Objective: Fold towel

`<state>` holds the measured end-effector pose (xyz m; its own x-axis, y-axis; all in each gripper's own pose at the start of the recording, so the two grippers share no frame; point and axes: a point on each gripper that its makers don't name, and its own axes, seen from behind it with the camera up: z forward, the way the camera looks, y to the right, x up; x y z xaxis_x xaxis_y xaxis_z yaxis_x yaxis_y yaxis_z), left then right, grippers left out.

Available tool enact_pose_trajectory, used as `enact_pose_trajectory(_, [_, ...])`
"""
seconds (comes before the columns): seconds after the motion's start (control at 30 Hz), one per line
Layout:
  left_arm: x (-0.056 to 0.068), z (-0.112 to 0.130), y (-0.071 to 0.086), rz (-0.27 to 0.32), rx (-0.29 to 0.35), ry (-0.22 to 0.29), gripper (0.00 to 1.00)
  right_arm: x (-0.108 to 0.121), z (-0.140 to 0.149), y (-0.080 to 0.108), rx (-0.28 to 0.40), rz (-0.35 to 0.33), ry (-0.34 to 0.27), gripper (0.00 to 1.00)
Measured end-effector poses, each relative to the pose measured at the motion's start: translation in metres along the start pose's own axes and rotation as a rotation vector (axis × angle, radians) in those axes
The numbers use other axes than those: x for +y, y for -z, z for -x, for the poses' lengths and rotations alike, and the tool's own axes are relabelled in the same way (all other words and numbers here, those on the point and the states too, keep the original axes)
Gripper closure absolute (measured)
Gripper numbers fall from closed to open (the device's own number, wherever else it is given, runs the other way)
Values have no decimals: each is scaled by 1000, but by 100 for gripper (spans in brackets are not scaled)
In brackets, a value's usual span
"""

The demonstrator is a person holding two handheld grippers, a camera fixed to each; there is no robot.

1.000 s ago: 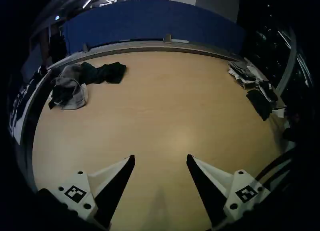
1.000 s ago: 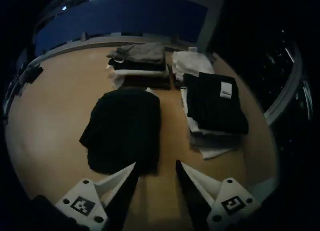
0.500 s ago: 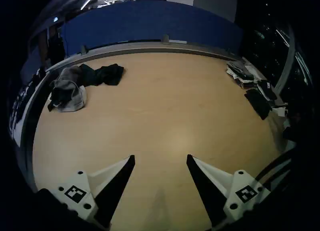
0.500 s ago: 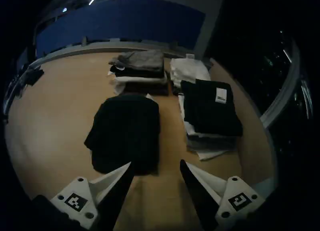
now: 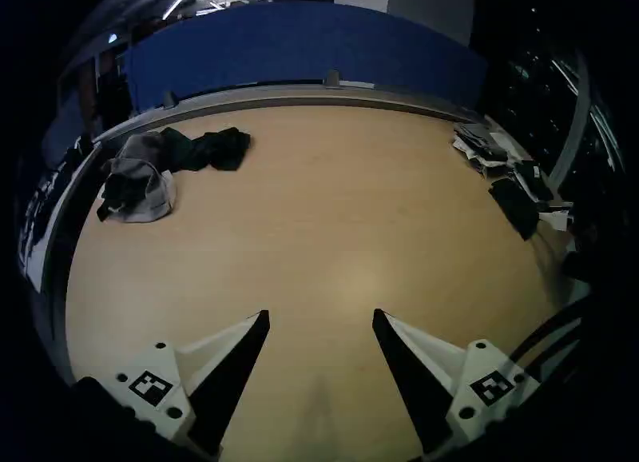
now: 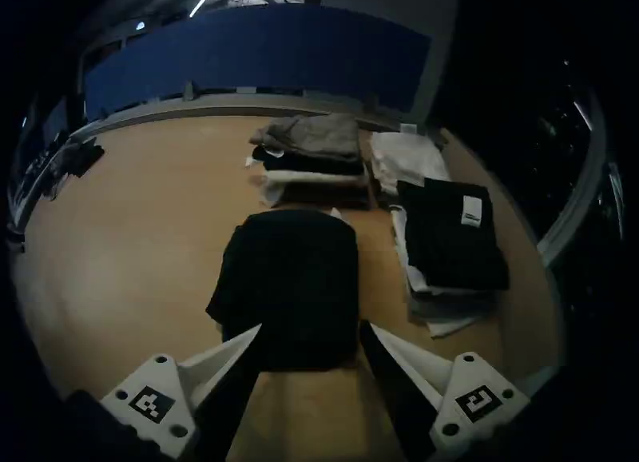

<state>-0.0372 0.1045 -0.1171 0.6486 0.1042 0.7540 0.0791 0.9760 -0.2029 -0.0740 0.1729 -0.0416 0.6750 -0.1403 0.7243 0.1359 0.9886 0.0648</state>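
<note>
Left gripper: wide, empty, over bare tabletop. Right gripper: wide, empty, tips at the near hem of the dark folded towel; we cannot tell if they touch it. The towel lies toward the tabletop's right edge, just beside the far stack and the right stack. An unfolded heap sits at the far-left corner. Risk, as we judge it: pinching only the top layer would peel the fold open, and a shove would knock the stacks.

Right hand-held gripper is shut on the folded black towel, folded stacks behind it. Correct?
Not quite. The right gripper view shows the right hand-held gripper open, fingers spread apart, and the folded black towel lying flat on the table. The folded stacks are behind the towel, as you say.
</note>
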Motion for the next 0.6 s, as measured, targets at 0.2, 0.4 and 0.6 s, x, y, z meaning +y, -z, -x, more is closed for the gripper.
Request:
enact_pose_trajectory(0.2, [-1,1,1,-3,0,0,4,-11,-3,-4,3,-22,10,15])
enact_pose_trajectory(0.4, [-1,3,1,-3,-3,0,4,-16,-1,-9,-2,-41,15,15])
enact_pose_trajectory(0.6, [-1,7,1,-6,-10,-11,4,-10,17,-19,-47,-38,0,15])
